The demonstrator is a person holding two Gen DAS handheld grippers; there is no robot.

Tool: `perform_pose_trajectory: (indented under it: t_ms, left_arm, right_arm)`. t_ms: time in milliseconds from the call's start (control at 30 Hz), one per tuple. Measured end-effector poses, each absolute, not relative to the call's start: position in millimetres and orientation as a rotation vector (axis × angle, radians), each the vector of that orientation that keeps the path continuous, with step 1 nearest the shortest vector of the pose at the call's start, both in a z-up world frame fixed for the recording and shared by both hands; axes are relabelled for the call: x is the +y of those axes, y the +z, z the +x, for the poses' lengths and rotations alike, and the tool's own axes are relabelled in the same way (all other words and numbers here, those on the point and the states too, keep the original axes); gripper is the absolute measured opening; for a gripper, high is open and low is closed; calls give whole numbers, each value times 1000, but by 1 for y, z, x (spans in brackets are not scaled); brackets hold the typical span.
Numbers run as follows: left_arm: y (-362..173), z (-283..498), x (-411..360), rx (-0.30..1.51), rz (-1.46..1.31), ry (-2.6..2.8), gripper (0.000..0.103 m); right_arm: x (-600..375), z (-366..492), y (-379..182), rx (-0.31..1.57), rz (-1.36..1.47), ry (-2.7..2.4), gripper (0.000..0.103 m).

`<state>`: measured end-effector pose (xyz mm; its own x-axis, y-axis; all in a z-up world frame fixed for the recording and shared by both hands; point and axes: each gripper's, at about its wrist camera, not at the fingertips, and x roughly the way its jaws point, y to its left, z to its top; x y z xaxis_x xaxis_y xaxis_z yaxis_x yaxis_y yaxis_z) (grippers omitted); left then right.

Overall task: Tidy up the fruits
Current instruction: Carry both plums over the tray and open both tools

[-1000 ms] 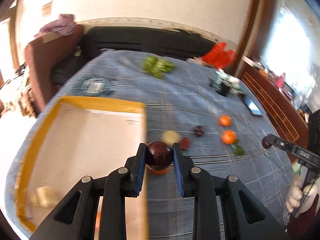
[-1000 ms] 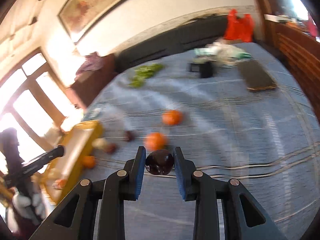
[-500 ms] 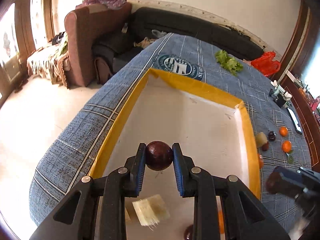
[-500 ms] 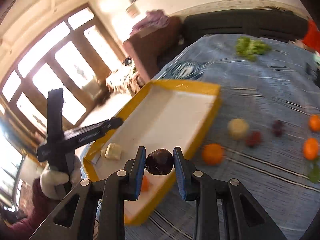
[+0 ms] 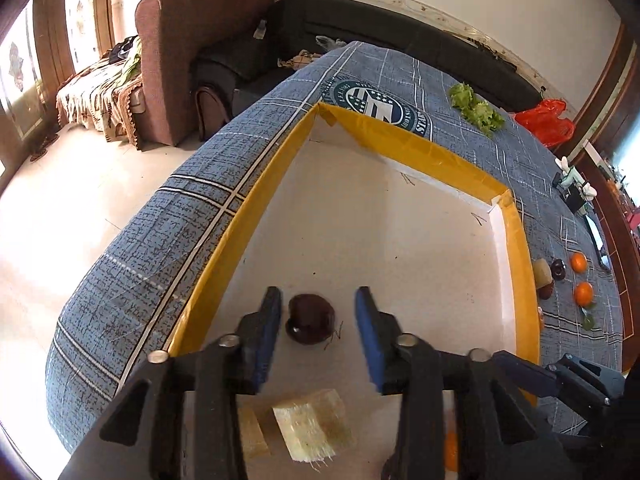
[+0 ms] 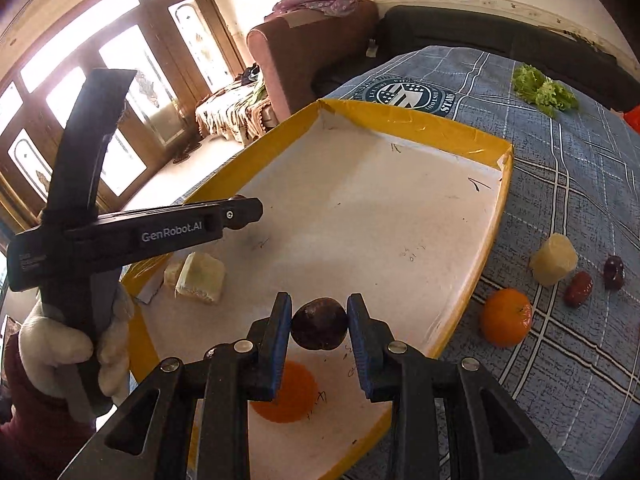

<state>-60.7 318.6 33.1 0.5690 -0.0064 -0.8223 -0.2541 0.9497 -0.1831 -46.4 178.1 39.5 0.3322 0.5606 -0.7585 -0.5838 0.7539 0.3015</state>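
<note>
- The left gripper (image 5: pixel 316 312), black-armed with blue pads, is hanging over the shallow white tray with yellow-taped walls (image 5: pixel 256 200); its jaws have just been opening and are now standing well apart.
- A dark purple round plum (image 5: pixel 310 320) is sitting on the tray floor between those pads, touching neither of them, so nothing is being held on this side.
- The right gripper (image 6: pixel 319 322) is pinching a second dark purple plum (image 6: pixel 319 323) between its blue pads, with the jaws closed in tight on the fruit's sides, above the tray's near end.
- Under that held plum an orange mandarin (image 6: pixel 286 394) is lying on the tray floor, partly hidden by a finger.
- Two pale yellow cut fruit chunks (image 6: pixel 200 278) are resting near the tray's left wall.
- A person's white-gloved hand (image 6: pixel 60 354) is gripping the left tool's handle.
- Outside the tray, on the blue checked tablecloth (image 6: pixel 560 184), another mandarin (image 6: pixel 506 316) is lying just beside the tray wall, with a pale peeled fruit piece (image 6: pixel 554 258), a red date-like fruit (image 6: pixel 579 288) and a small dark fruit (image 6: pixel 613 272) close beyond it.
- A bunch of green lettuce (image 6: pixel 544 92) is lying well apart, near the table's far edge.
</note>
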Motion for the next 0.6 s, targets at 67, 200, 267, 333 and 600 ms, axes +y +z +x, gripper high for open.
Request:
perform_pose_trajectory:
  t_ms: [67,200,267,333,600]
  left_arm:
    - [40,-67,319,937,-299,155,46]
    - [57,-79,317,899,-317,157,51]
    - [67,-87,312,874,-322,151,53]
    - [77,-95,303,849,-322,133,59]
    - [92,-103,236,830,-253,4,66]
  right_arm:
    - [175,-46,43,975,-3,756,35]
    - [158,-58,62,925,25,756,43]
    - [143,-61,72,892,43,741,44]
    - [122,-64,83,861,66,714,49]
    - [9,-69,98,793,159,500,58]
